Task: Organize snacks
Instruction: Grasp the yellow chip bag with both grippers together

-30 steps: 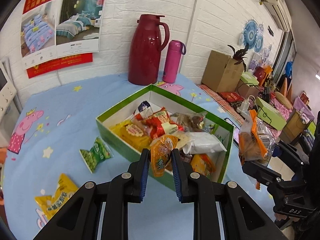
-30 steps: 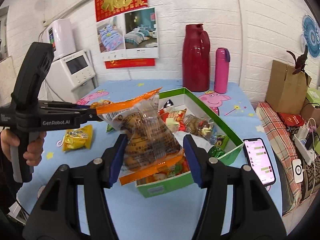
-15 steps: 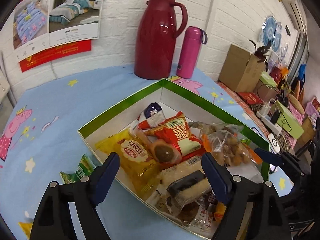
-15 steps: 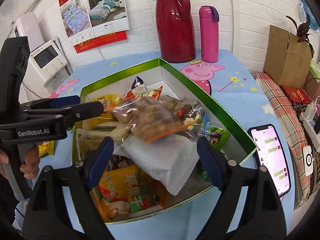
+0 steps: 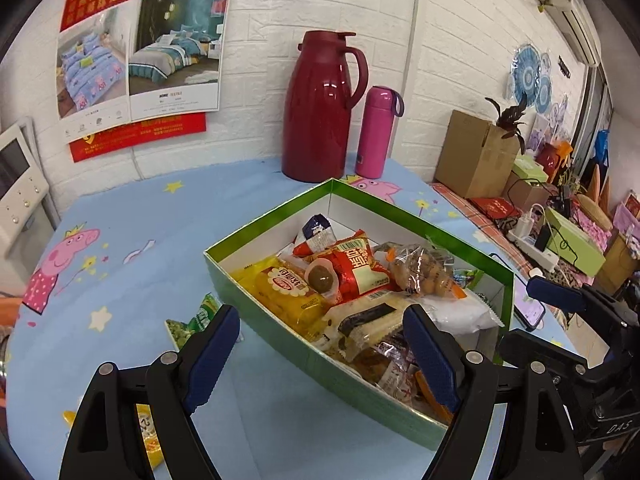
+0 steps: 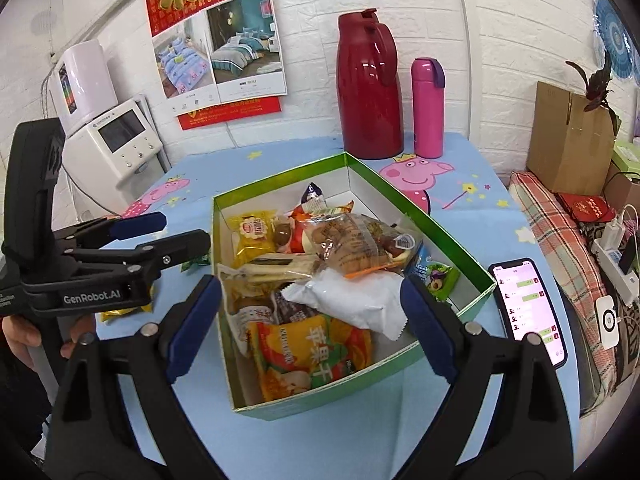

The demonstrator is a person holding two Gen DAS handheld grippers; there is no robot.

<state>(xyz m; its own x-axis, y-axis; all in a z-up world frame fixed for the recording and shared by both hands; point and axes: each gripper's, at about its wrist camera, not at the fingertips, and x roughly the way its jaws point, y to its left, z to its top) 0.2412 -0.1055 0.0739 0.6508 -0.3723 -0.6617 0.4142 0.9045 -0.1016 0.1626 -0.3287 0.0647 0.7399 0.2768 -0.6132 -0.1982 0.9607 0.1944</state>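
A green box (image 5: 264, 224) (image 6: 280, 174) with white inner walls sits mid-table, piled with several snack packets. A clear bag of brown snacks (image 5: 420, 272) (image 6: 352, 248) lies on top, beside a white packet (image 6: 352, 304). My left gripper (image 5: 320, 344) is open and empty over the box's near-left wall; in the right wrist view it (image 6: 176, 230) sits left of the box. My right gripper (image 6: 310, 304) is also open and empty above the box's near end. Loose on the cloth lie a green pea packet (image 5: 192, 320) and a yellow packet (image 5: 148, 436).
A red jug (image 5: 320, 112) and a pink bottle (image 5: 376, 132) stand behind the box by the wall. A lit phone (image 6: 528, 308) lies near the table's right edge. A white appliance (image 6: 116, 148) is at the left, and a cardboard box (image 6: 568, 140) and clutter are off to the right.
Both grippers have let go of their packets: the left's orange packet and the right's clear bag now lie in the box. Both have opened wide and drawn back a little.
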